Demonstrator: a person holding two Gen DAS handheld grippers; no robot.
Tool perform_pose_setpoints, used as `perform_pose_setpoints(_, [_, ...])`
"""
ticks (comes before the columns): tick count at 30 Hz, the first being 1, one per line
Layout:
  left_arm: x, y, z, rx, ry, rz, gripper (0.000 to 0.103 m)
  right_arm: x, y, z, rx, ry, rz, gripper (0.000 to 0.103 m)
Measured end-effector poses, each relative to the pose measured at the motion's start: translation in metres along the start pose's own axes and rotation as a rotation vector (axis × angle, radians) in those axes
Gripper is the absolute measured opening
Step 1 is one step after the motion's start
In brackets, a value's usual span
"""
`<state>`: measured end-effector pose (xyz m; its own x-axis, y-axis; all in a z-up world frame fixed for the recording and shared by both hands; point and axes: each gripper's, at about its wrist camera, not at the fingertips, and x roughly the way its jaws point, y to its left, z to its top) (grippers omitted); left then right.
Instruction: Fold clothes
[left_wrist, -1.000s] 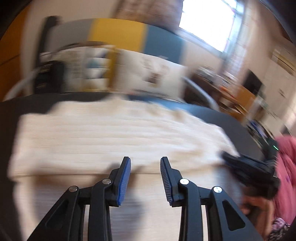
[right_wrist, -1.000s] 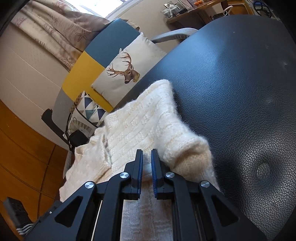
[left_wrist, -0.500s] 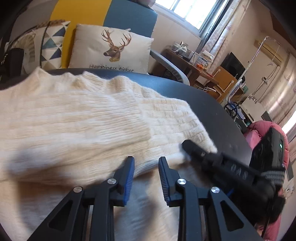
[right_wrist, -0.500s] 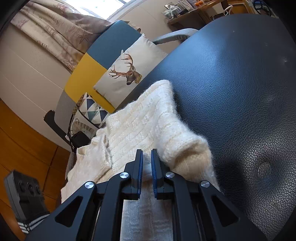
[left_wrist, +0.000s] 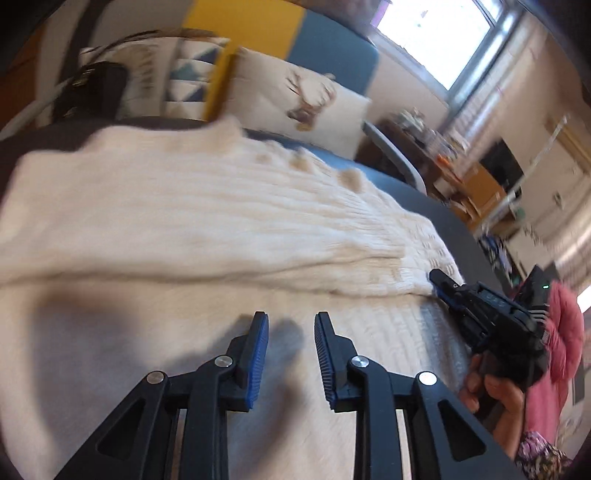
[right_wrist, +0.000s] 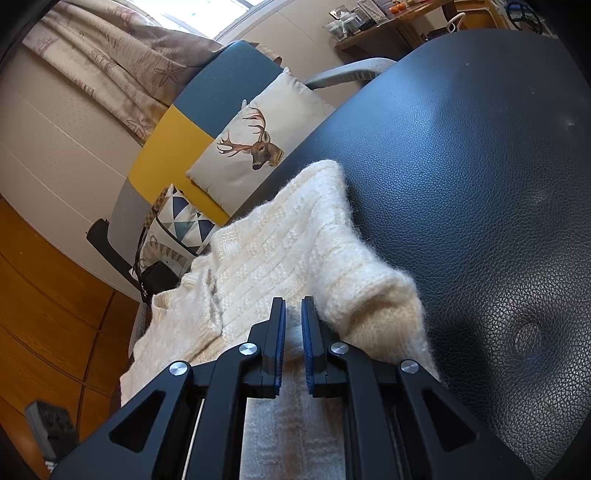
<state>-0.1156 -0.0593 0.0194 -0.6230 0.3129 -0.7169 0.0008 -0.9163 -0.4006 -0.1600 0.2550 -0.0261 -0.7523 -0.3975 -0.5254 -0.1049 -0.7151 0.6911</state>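
Black leather surface (right_wrist: 461, 155) beyond and right of the fingers, bearing cream knit sweater (left_wrist: 192, 221) spread ahead of and beneath both tools; left gripper (left_wrist: 290, 325) fingers apart, empty, above the knit; right gripper (right_wrist: 292, 314) fingers nearly together, pinching a sweater fold.

A blue, yellow and grey sofa back (right_wrist: 192, 110) stands at ten o'clock, with a deer-print cushion (right_wrist: 255, 147) and a triangle-patterned one (right_wrist: 181, 225) leaning on it. Patterned curtains (right_wrist: 122, 62) hang above (bright window behind). Wooden flooring (right_wrist: 48, 314) lies at eight o'clock, a cluttered desk (right_wrist: 388, 18) at one.
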Motion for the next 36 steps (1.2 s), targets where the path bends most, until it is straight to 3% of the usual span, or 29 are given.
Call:
perform_pose_setpoints(3, [-0.032, 0.018, -0.027, -0.003, -0.029, 0.001, 0.027, 0.000, 0.000, 0.000, 0.002, 0.001, 0.003, 0.008])
perform_pose_setpoints(9, [-0.069, 0.043, -0.065, 0.125, -0.049, 0.087, 0.027, 0.000, 0.001, 0.003, 0.001, 0.021, 0.004, 0.011])
perform_pose_setpoints(11, [-0.078, 0.045, -0.069, 0.163, -0.060, 0.092, 0.027, -0.004, 0.020, -0.013, -0.073, 0.085, 0.025, 0.011])
perform_pose_setpoints(15, [-0.081, 0.043, -0.062, 0.233, -0.083, 0.129, 0.027, -0.013, 0.060, -0.046, -0.228, 0.218, 0.069, 0.024])
perform_pose_setpoints(20, [-0.064, 0.049, -0.058, 0.226, -0.060, 0.158, 0.031, -0.025, 0.105, -0.092, -0.442, 0.370, 0.102, 0.024])
perform_pose_setpoints(36, [-0.006, 0.025, 0.001, 0.404, 0.016, 0.341, 0.035, 0.048, 0.142, -0.075, -0.739, 0.418, -0.092, 0.024])
